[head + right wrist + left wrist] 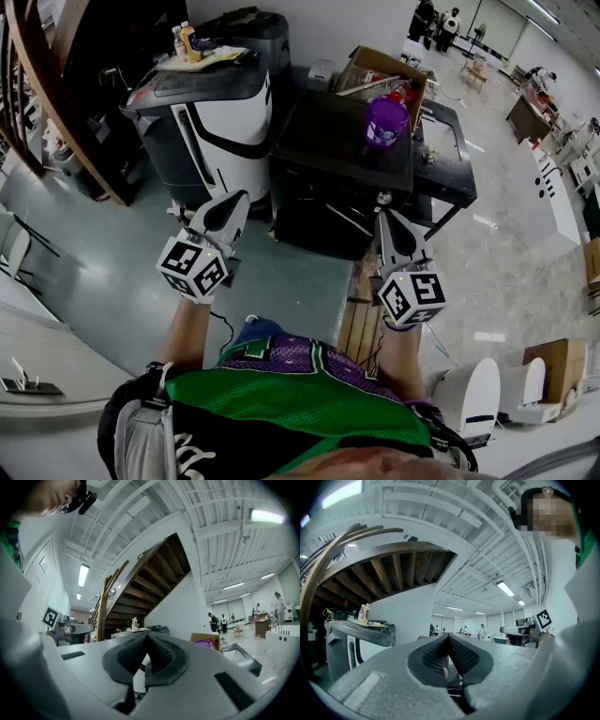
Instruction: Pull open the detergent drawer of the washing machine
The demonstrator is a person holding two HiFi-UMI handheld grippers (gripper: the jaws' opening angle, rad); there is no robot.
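Observation:
A black washing machine (337, 155) stands in front of me, with a purple detergent bottle (385, 120) on its top. Its dark front (323, 223) faces me; I cannot make out the detergent drawer. My left gripper (240, 199) is held level before the machine's left corner, its jaws shut with nothing between them. My right gripper (383, 217) hovers just short of the front's right side near a small knob (382, 198), also shut and empty. In the left gripper view the pads (440, 653) meet at the tip. The right gripper view shows the same (136, 653).
A white and grey machine (211, 117) with bottles (187, 42) on its lid stands left of the black one. A cardboard box (380, 75) sits behind, and a black metal frame (450, 159) is at the right. A wooden staircase (56, 103) rises at far left. White appliances (483, 394) stand at lower right.

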